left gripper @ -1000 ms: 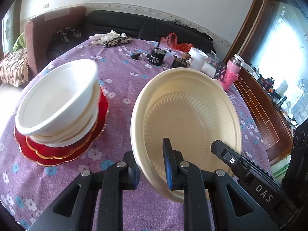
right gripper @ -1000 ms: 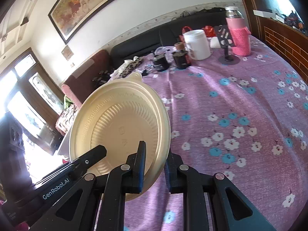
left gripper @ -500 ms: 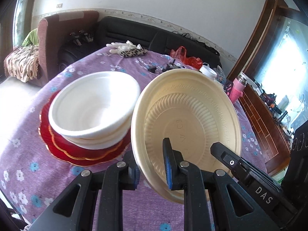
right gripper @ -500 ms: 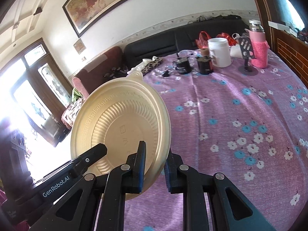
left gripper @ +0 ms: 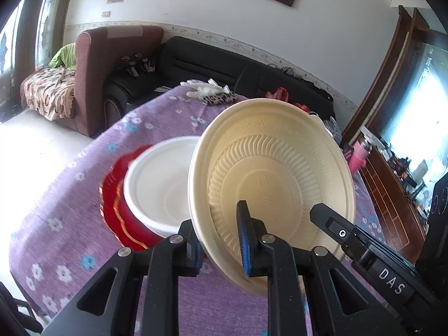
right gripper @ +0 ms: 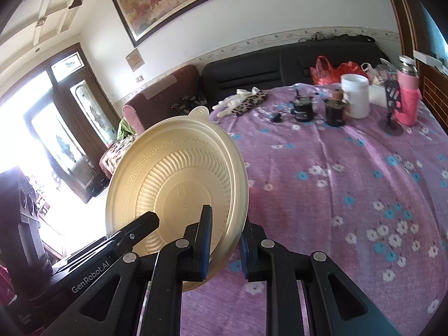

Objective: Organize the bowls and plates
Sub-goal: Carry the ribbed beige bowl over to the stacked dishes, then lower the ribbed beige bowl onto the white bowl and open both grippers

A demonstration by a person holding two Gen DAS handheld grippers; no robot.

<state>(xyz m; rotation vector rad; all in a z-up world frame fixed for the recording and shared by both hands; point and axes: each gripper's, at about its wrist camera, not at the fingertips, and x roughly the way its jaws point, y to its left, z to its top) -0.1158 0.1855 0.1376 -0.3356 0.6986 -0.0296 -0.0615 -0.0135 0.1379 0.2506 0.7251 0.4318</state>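
Since both the left gripper and right gripper are clamped on the rim of one cream bowl, held tilted in the air beside the white bowl stack on red plates, uneven release could twist it and knock the stack.

1. The left gripper has its two fingers closed on the near rim of the cream plate, one finger on the inner face and the other behind the rim.
2. The right gripper grips the same plate at its lower edge, one finger pressed on the ribbed face, the other behind it.
3. Both grippers point forward and slightly upward, holding the plate tilted above the counter.
4. Each gripper shows in the other's view, low at the side.
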